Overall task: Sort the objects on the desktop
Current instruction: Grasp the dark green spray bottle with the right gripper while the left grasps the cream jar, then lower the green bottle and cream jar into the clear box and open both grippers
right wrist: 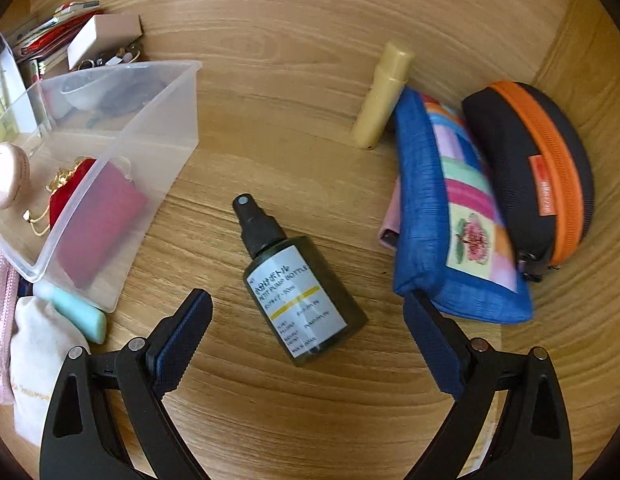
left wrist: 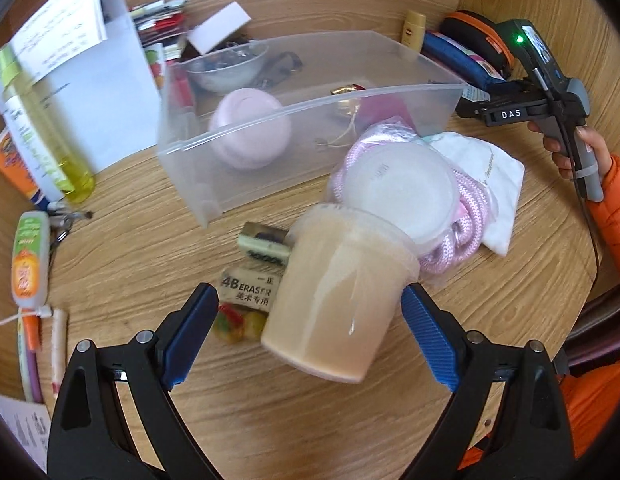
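In the left wrist view a translucent beige jar [left wrist: 333, 296] with a white round lid [left wrist: 401, 188] lies tilted between the fingers of my left gripper [left wrist: 310, 312], which is open with a gap on the left side. A clear plastic bin [left wrist: 294, 120] stands beyond it and holds a pink round case [left wrist: 250, 132] and a red pouch. In the right wrist view my right gripper [right wrist: 308, 316] is open around a dark green spray bottle [right wrist: 302, 284] lying on the wooden desk. The bin [right wrist: 110, 184] is to its left.
Erasers [left wrist: 250, 284] and candy lie left of the jar; pink rope [left wrist: 465, 236] and a white cloth bag [left wrist: 493, 184] lie right. A yellow bottle [left wrist: 42, 128], papers and tubes line the left. A blue pouch [right wrist: 449, 220], black-orange case [right wrist: 541, 176] and yellow tube [right wrist: 383, 96] sit right.
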